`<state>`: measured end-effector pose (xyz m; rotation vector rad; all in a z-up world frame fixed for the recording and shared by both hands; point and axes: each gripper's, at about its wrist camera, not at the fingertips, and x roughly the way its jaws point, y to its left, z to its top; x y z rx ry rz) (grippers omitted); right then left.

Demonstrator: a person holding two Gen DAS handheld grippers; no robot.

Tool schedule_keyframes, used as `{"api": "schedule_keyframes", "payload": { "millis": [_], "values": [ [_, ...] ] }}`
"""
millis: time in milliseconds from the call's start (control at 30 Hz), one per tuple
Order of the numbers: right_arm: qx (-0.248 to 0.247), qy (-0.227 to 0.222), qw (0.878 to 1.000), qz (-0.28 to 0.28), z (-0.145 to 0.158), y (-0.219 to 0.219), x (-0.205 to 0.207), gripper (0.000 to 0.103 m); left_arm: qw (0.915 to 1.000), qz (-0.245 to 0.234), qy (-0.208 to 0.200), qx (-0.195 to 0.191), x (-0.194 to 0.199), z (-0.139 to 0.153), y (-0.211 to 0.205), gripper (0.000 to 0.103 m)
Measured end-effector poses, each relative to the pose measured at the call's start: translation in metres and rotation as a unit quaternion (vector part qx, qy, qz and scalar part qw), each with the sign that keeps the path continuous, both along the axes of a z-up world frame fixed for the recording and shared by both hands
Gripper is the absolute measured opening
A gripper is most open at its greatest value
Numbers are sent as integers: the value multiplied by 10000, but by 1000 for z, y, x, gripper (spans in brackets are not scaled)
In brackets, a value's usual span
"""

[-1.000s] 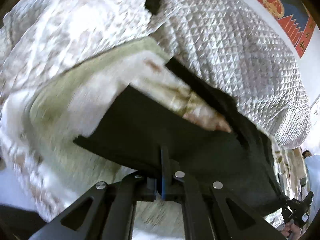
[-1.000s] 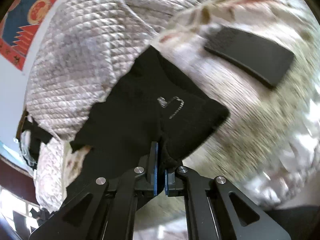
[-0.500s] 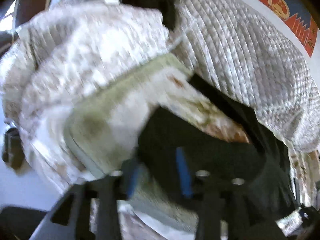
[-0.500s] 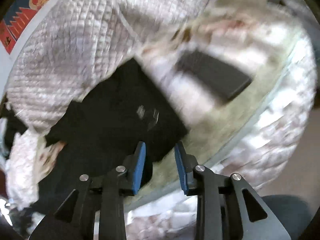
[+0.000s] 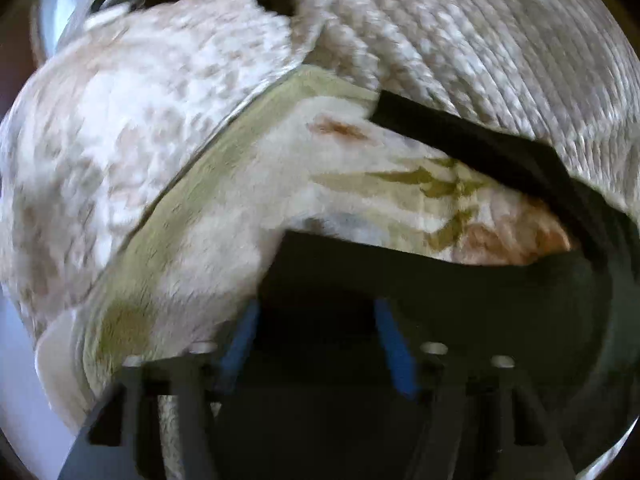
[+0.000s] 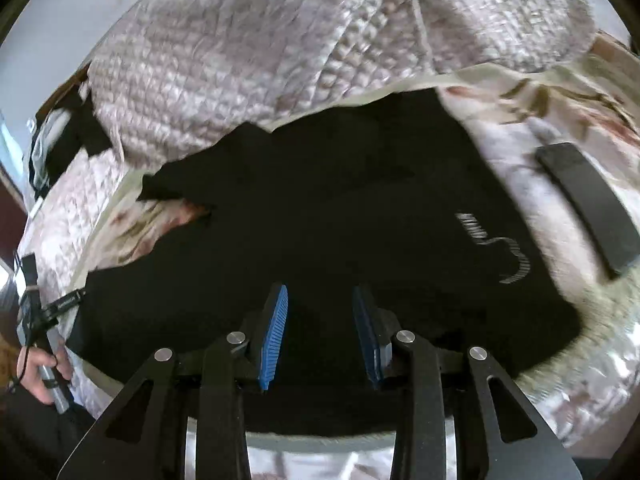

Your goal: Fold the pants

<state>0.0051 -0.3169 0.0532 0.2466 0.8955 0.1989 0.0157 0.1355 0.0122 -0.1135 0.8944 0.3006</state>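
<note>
The black pants (image 6: 340, 216) lie spread on a bed with a floral blanket (image 6: 532, 168); a white logo (image 6: 508, 256) shows near their right edge. My right gripper (image 6: 320, 320) is open, its blue pads (image 6: 276, 332) apart, empty, just above the pants' near edge. In the left wrist view the pants (image 5: 460, 292) fill the lower right, one leg (image 5: 472, 148) running along the quilt. My left gripper (image 5: 316, 332) is open and empty over the dark cloth; this view is blurred.
A thick quilted white bedspread (image 6: 248, 52) is heaped at the back of the bed, also in the left wrist view (image 5: 500, 40). A flat black rectangular item (image 6: 588, 208) lies on the blanket to the right. The person's hand (image 6: 44, 368) shows far left.
Both grippers were shut on the pants' cloth one second ago; both have opened and let go. The pants now lie flat on the bed.
</note>
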Motion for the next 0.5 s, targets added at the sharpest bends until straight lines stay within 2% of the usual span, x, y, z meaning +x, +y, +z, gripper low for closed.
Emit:
{"api": "schedule_keyframes", "payload": {
  "millis": [33, 67, 133, 200, 233, 367, 500],
  "values": [
    [-5, 20, 10000, 35, -4, 3, 3, 35, 9999, -100, -42, 57, 1, 1, -4, 7],
    [4, 39, 10000, 56, -8, 5, 7, 35, 9997, -132, -54, 216, 2, 3, -9, 5],
    [27, 98, 9999, 13, -15, 5, 11, 35, 9986, -68, -201, 488, 2, 7, -15, 5],
    [79, 65, 9999, -54, -18, 1, 13, 35, 9973, 132, -405, 598, 0, 16, -9, 5],
    [71, 24, 9999, -82, -19, 1, 13, 35, 9971, 194, -447, 576, 1, 17, -5, 5],
    [-11, -9, 9999, -117, -20, 0, 11, 35, 9984, 360, -200, 390, 4, 6, 5, 10],
    [-123, -160, 9995, -246, -15, -5, 7, 35, 9960, 683, -553, 132, -14, 20, 17, 16]
  ]
}}
